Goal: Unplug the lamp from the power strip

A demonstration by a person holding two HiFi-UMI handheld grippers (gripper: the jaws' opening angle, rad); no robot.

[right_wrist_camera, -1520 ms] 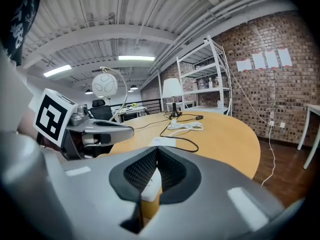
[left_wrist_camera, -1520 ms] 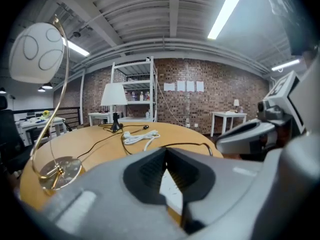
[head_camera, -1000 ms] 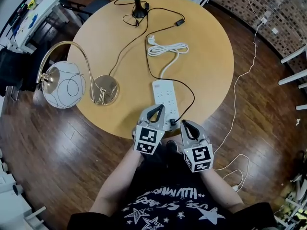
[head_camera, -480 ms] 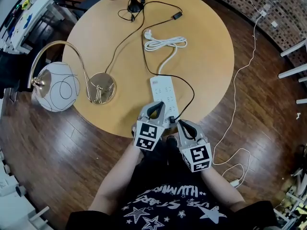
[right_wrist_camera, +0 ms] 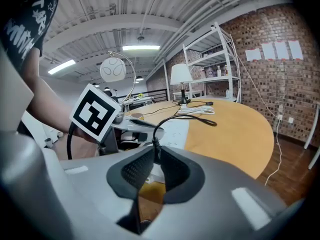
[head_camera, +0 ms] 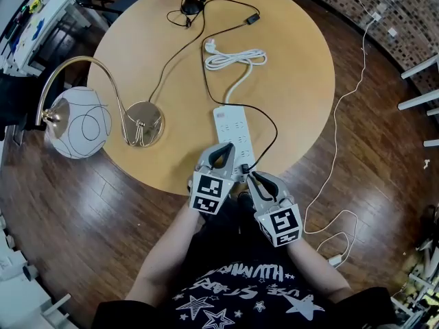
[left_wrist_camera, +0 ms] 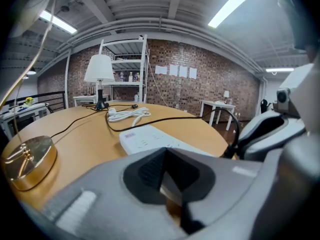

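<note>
black plug [head_camera: 245, 177] just beside the white power strip [head_camera: 235, 134].

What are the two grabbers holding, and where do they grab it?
The right gripper pinches the black plug right where its cord joins, though its jaws have just been opening. The left gripper is shut, holding nothing.

Light source: ceiling strip lights [left_wrist_camera: 235, 4] overhead, white and even; the room is bright.
Glare: the tubes burn out to plain white; mild sheen on the wooden floor [head_camera: 68, 184].
Shadows: faint and short on the table [head_camera: 295, 67].
Edges: every view bows outward; both gripper views darken at the corners.
Focus: head view sharp; left gripper [left_wrist_camera: 165, 156] and right gripper [right_wrist_camera: 152, 151] are soft up close.
</note>
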